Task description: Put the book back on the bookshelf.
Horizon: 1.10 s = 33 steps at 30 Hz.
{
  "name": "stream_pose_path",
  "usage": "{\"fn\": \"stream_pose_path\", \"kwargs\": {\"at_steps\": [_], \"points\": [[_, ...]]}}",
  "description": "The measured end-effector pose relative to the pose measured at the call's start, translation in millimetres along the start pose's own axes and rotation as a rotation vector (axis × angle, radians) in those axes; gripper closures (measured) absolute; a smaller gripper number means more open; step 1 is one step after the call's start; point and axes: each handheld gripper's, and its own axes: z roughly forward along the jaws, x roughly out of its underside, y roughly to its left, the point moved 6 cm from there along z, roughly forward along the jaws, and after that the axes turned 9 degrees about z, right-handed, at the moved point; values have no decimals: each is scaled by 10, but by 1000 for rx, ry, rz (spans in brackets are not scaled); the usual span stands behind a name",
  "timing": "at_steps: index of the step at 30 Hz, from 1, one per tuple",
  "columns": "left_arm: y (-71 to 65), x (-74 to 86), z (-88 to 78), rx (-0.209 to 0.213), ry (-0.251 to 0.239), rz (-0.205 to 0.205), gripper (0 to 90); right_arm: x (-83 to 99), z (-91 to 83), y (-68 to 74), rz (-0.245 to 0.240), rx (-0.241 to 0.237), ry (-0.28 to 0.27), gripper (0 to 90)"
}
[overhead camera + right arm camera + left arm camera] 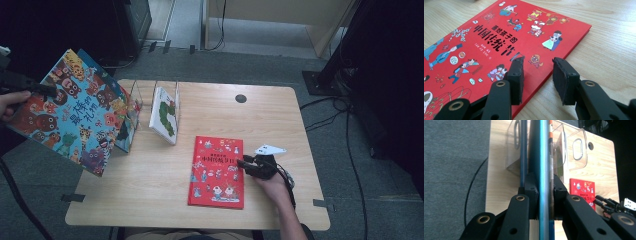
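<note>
Wooden table point(150, 185) has loads of free space up front, left gripper point(544, 192) clamped on the colourful book's point(70, 110) edge off the table's left side, right gripper point(537, 75) open straddling the red book's point(499, 42) edge.

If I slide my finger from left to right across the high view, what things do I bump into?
Left gripper → colourful monster book → clear book stand → white book with a green caterpillar → red book → right gripper.
</note>
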Motion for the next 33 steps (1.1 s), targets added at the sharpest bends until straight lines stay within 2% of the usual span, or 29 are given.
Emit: {"fn": "stream_pose_path", "kwargs": {"at_steps": [4, 10, 12, 18, 22, 26, 30, 33], "points": [[-55, -63, 96, 5, 7, 4, 805, 4, -5, 0, 3, 0, 2, 614], [-66, -166, 262, -8, -38, -5, 808, 5, -6, 1, 5, 1, 3, 617], [-60, -191, 325, -9, -37, -11, 807, 7, -6, 9, 7, 1, 3, 622], [-61, -251, 513, -26, -7, 9, 801, 3, -3, 6, -6, 1, 0, 621], [-75, -284, 639, -19, -5, 9, 796, 4, -5, 10, -12, 6, 1, 621], [-83, -315, 649, -24, -11, 3, 791, 4, -4, 21, -10, 9, -1, 621], [-61, -325, 576, -30, -16, 2, 799, 10, -8, 26, -8, 15, -2, 623], [-31, -347, 501, -33, -47, -4, 803, 17, -10, 25, -8, 16, -10, 623]]}}
